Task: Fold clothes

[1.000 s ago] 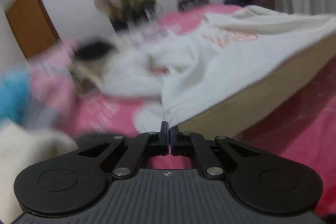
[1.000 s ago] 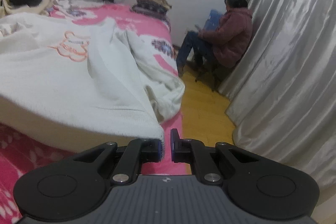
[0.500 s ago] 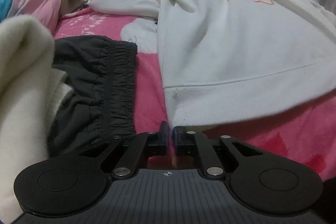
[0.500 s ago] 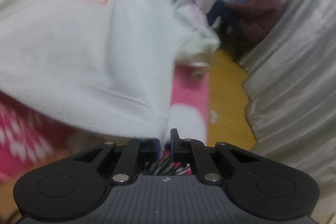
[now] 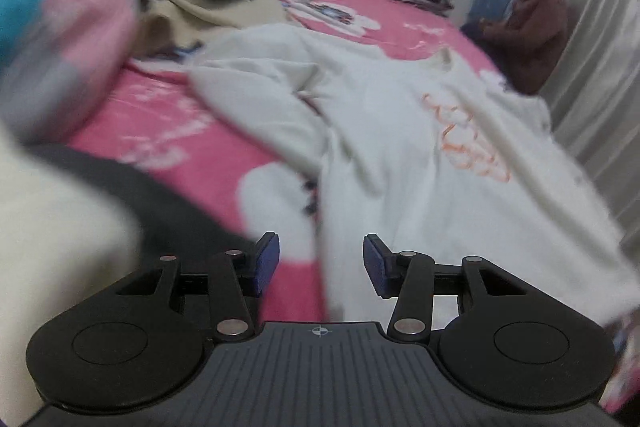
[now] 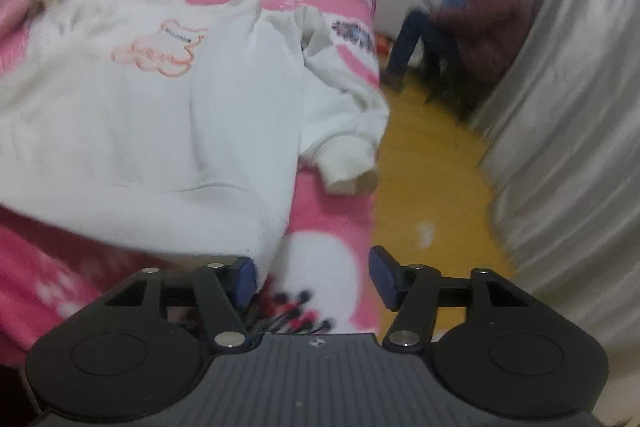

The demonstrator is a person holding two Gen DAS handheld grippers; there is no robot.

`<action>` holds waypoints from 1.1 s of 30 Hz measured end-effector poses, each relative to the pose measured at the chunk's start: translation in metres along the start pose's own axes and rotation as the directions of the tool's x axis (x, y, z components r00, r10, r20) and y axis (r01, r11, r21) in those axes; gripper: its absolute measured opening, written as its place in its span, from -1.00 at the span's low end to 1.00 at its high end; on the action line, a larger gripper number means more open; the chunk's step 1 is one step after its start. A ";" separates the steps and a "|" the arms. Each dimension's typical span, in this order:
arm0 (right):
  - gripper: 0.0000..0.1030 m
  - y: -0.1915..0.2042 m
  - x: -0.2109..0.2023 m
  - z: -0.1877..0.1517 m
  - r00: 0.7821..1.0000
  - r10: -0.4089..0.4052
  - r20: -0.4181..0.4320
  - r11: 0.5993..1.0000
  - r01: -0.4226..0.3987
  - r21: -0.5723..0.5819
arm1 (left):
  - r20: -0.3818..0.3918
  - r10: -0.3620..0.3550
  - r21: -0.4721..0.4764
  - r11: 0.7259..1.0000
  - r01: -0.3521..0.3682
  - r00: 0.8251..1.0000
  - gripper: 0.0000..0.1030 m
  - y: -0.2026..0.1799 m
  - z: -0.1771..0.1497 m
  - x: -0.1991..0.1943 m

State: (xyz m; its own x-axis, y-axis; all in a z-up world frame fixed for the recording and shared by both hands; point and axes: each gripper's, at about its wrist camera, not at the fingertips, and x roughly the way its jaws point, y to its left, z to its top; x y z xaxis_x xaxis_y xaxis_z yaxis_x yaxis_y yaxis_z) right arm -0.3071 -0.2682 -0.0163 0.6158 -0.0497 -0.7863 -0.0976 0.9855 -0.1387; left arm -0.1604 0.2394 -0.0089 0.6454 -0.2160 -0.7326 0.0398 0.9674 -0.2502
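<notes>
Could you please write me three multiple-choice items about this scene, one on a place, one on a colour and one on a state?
1. Where does the white sweatshirt lie?
A on the pink bedspread
B on the floor
C on a chair

2. What colour is the sweatshirt's outline print?
A green
B orange
C black

3. How do the right gripper's pads stand?
A clamped on the hem
B apart
C hidden

Answers:
1 A, pink shows around it.
2 B, orange lines on the chest.
3 B, the jaws are opening, only the bedspread showing between the pads.
</notes>
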 end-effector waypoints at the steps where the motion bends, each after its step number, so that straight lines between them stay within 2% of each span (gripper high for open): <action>1: 0.18 0.002 0.003 -0.008 0.999 -0.001 -0.038 1.000 0.000 -0.028 | -0.015 -0.015 -0.022 1.000 0.015 1.000 -0.11 0.003 0.003 0.015; 3: 0.18 0.011 0.008 -0.026 0.994 -0.047 -0.096 0.992 0.035 -0.124 | -0.058 -0.050 -0.090 0.995 0.045 0.997 -0.21 0.015 0.005 0.046; 4: 0.17 0.013 0.008 -0.037 0.991 -0.079 -0.108 0.984 0.060 -0.166 | -0.082 -0.058 -0.129 0.991 0.047 0.995 -0.58 0.023 0.005 0.060; 5: 0.14 0.012 0.005 -0.042 0.988 -0.107 -0.113 0.983 0.088 -0.161 | -0.105 -0.066 -0.167 0.985 0.048 0.992 -0.95 0.030 0.005 0.074; 7: 0.13 0.005 -0.001 -0.047 0.980 -0.159 -0.119 0.982 0.145 -0.119 | -0.100 -0.063 -0.221 0.974 0.040 0.993 -0.96 0.037 0.002 0.075; 9: 0.13 -0.004 -0.008 -0.033 0.981 -0.178 -0.071 0.983 0.173 -0.063 | -0.090 -0.021 -0.207 0.978 0.002 0.996 -0.96 0.033 -0.002 0.063; 12: 0.14 -0.004 -0.005 0.014 0.991 -0.127 0.038 0.990 0.129 -0.051 | -0.078 0.017 -0.206 0.978 -0.033 0.997 -0.96 0.032 -0.006 0.047; 14: 0.15 0.013 0.006 0.051 0.988 -0.061 0.142 0.990 0.078 -0.119 | -0.069 0.048 -0.214 0.975 -0.062 0.996 -0.90 0.035 -0.011 0.038; 17: 0.15 0.038 0.050 0.102 0.962 0.016 0.273 0.981 0.039 -0.192 | -0.089 0.107 -0.185 0.975 -0.122 0.990 -0.83 0.037 -0.029 0.054; 20: 0.14 0.067 0.101 0.144 0.947 0.070 0.314 0.967 0.014 -0.256 | -0.073 0.161 -0.081 0.983 -0.166 0.984 -0.75 0.018 -0.015 0.040; 21: 0.15 0.074 0.113 0.153 0.943 0.079 0.323 0.965 0.010 -0.264 | -0.043 0.179 -0.049 0.982 -0.181 0.983 -0.65 0.010 -0.009 0.029; 22: 0.14 0.081 0.124 0.161 0.939 0.085 0.332 0.964 0.007 -0.266 | -0.005 0.194 -0.028 0.981 -0.194 0.981 -0.33 0.003 -0.003 0.019; 23: 0.15 0.087 0.132 0.166 0.937 0.093 0.336 0.967 -0.004 -0.256 | 0.045 0.191 -0.012 0.982 -0.191 0.981 -0.20 -0.002 0.004 0.009; 25: 0.15 0.091 0.142 0.172 0.937 0.119 0.329 0.977 -0.050 -0.210 | 0.114 0.137 0.000 0.991 -0.137 0.984 -0.12 -0.009 0.027 0.001; 28: 0.15 0.095 0.154 0.175 0.933 0.193 0.305 0.976 -0.150 -0.159 | 0.136 0.050 -0.024 0.999 -0.047 0.989 0.11 -0.004 0.068 0.025; 30: 0.15 0.102 0.161 0.173 0.923 0.235 0.304 0.965 -0.186 -0.183 | 0.113 -0.013 -0.094 0.995 0.024 0.994 0.11 0.009 0.090 0.058; 33: 0.15 0.104 0.170 0.169 0.930 0.211 0.301 0.970 -0.161 -0.182 | 0.038 -0.088 -0.252 0.963 0.095 0.995 0.10 0.032 0.114 0.116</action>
State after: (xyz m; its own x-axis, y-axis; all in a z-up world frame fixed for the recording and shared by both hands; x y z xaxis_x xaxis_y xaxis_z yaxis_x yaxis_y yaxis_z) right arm -0.0803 -0.1463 -0.0628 0.7872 0.2107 -0.5796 -0.3365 0.9343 -0.1175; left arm 0.0029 0.2605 -0.0300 0.6678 -0.2951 -0.6834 -0.0927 0.8779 -0.4697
